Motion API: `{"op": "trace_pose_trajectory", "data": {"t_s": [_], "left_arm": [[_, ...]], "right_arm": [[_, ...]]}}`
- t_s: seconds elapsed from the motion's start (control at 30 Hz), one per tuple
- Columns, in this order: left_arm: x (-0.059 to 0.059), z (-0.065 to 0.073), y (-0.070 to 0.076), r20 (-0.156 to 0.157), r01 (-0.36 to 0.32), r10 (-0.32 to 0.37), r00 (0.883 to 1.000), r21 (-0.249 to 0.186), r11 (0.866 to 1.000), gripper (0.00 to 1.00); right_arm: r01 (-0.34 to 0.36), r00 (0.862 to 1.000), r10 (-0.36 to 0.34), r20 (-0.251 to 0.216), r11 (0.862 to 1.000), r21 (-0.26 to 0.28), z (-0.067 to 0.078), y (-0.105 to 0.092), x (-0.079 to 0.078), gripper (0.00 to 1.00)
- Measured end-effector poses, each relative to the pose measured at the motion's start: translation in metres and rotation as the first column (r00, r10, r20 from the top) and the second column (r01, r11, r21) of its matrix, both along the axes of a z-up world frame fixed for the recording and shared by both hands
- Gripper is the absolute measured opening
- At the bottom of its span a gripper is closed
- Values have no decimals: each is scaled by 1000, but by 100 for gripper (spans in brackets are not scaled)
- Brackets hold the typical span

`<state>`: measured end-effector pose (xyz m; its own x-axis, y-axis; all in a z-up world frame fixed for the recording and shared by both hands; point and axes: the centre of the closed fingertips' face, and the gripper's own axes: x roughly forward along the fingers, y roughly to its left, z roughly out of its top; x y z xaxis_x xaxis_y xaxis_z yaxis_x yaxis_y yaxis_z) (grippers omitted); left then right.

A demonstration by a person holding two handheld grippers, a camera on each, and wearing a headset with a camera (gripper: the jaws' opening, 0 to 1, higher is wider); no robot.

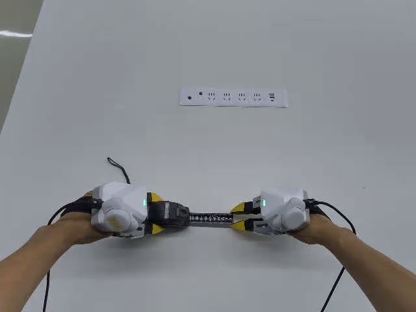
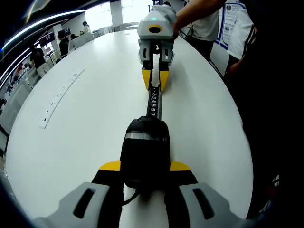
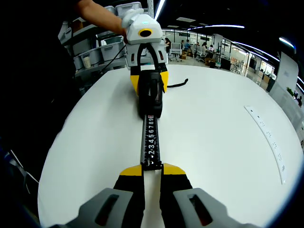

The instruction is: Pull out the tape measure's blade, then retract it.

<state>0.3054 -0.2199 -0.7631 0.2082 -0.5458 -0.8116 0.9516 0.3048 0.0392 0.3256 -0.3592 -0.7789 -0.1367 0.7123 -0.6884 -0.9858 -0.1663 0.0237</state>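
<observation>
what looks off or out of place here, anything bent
Nothing stands out. The left claw holds the tape measure's case, and the blade runs straight and flat to the right claw, which pinches its tip. The power strip lies flat on the table.

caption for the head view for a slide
Left gripper holds black tape measure case; right gripper grips its partly extended black numbered blade.
</observation>
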Motion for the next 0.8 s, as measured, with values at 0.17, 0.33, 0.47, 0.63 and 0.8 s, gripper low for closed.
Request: {"op": "trace_pose_trajectory", "data": {"t_s": [0.17, 0.33, 0.47, 0.63, 0.8], "left_arm": [[0, 0, 0, 2, -1, 1, 1000, 0, 1000, 28], [1, 0, 0, 2, 1, -1, 1000, 0, 1000, 28], [1, 0, 0, 2, 1, -1, 1000, 2, 1000, 28], [1, 0, 0, 3, 1, -1, 1000, 2, 1000, 28], [1, 0, 0, 4, 1, -1, 1000, 3, 1000, 28]], "right_arm": [[3, 1000, -3, -1, 1000, -5, 0, -6, 3, 7], [5, 1000, -5, -4, 1000, -10, -1, -14, 5, 7], [9, 1000, -9, -3, 1000, -13, -1, -20, 6, 7], [13, 1000, -13, -6, 1000, -19, -1, -27, 6, 7], [15, 1000, -15, -7, 1000, -21, -1, -32, 7, 7]]}}
